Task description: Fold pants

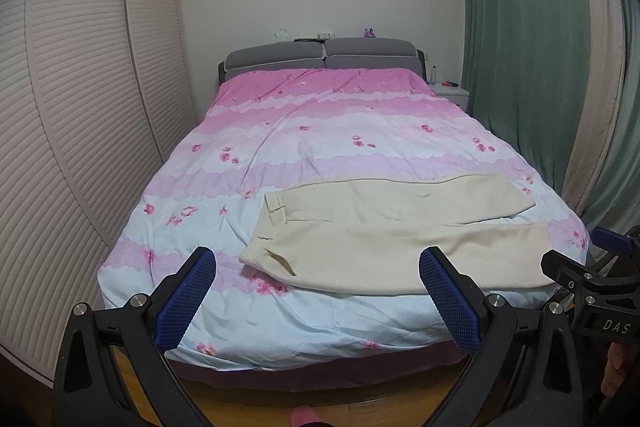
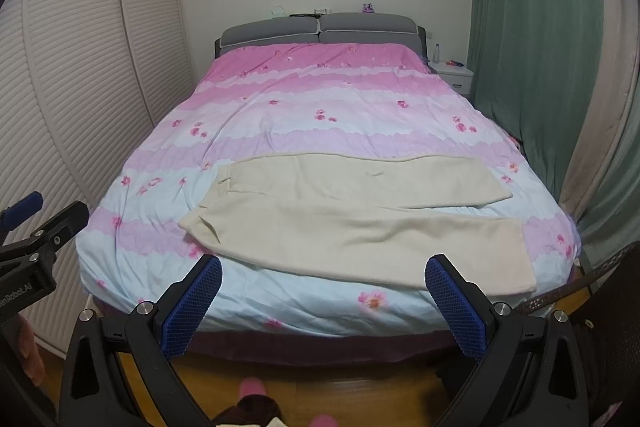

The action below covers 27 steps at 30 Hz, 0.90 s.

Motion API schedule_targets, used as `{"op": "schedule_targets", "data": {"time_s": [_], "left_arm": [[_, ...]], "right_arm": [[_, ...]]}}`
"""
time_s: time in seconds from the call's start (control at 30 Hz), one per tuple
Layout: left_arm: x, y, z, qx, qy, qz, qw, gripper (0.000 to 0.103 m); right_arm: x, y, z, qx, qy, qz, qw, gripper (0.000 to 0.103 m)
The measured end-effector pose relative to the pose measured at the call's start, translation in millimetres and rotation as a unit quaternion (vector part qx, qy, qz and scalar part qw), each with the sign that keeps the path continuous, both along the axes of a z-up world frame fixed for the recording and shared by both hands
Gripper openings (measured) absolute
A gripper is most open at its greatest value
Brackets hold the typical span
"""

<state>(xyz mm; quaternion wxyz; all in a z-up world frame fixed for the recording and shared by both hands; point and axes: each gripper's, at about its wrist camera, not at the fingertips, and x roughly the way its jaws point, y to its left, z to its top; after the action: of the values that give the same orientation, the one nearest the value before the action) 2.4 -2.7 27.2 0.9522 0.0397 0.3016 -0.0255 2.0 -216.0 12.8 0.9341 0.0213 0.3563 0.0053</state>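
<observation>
Cream pants [image 1: 384, 227] lie flat across the near end of the bed, waistband to the left, both legs stretched to the right. They also show in the right wrist view [image 2: 352, 219]. My left gripper [image 1: 318, 259] is open and empty, held off the foot of the bed in front of the waistband side. My right gripper [image 2: 324, 267] is open and empty, in front of the legs. Each gripper shows at the edge of the other's view: the right one [image 1: 592, 267], the left one [image 2: 40, 227].
The bed [image 1: 320, 131] has a pink and pale blue floral duvet and a grey headboard [image 1: 320, 55]. A louvred wardrobe [image 1: 80, 107] stands on the left, green curtains [image 1: 520, 47] on the right, a white nightstand [image 2: 452, 75] at the back right. Wooden floor [image 2: 320, 387] lies below.
</observation>
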Motion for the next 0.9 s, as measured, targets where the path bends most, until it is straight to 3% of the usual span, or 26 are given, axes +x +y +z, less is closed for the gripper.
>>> {"op": "schedule_targets", "data": {"time_s": [0.9], "left_arm": [[12.3, 6.7, -4.4, 0.002, 0.009, 0.023, 0.9997, 0.103]], "right_arm": [[24.7, 3.9, -8.3, 0.003, 0.013, 0.023, 1.0, 0.102]]}}
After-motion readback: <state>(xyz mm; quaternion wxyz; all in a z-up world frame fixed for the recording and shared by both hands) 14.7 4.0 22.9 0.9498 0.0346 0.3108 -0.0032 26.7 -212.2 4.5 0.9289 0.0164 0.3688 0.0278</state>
